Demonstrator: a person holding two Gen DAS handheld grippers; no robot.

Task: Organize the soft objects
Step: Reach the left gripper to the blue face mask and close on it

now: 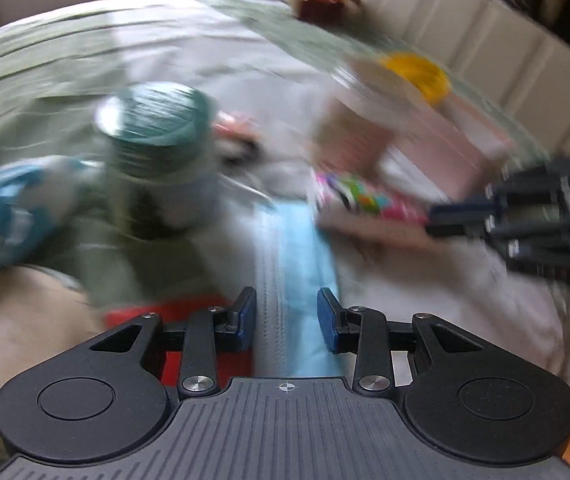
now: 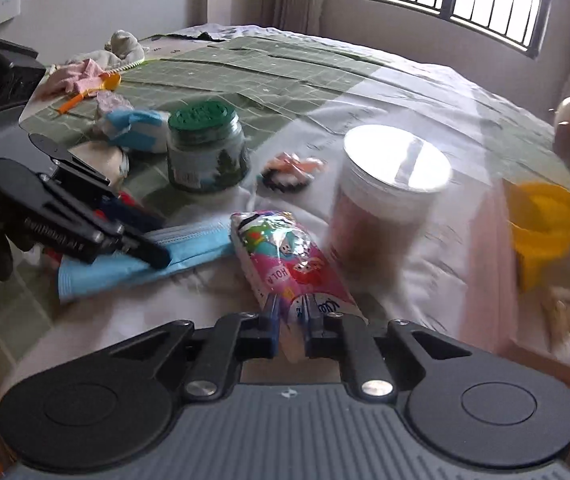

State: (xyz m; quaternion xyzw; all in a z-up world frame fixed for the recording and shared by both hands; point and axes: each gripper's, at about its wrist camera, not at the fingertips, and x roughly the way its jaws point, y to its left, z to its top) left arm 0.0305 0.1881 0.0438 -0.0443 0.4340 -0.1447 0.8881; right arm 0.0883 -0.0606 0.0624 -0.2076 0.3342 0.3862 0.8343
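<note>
My right gripper [image 2: 292, 322] is shut on the near end of a colourful tissue pack [image 2: 285, 256], which lies on the white bed sheet; the pack also shows in the blurred left wrist view [image 1: 359, 198]. My left gripper [image 1: 287, 316] is open, with a blue face mask [image 1: 297, 280] lying between its fingers; the mask also shows in the right wrist view [image 2: 133, 260]. A blue and white sock [image 2: 133, 128] and a pink cloth [image 2: 77, 76] lie further back on the green mat.
A green-lidded jar [image 2: 205, 148] and a white-lidded canister [image 2: 385, 196] stand on the bed. A yellow cup [image 2: 541, 224] sits in a pink box [image 2: 497, 264] at the right. A hair tie [image 2: 289, 174] lies between the jars.
</note>
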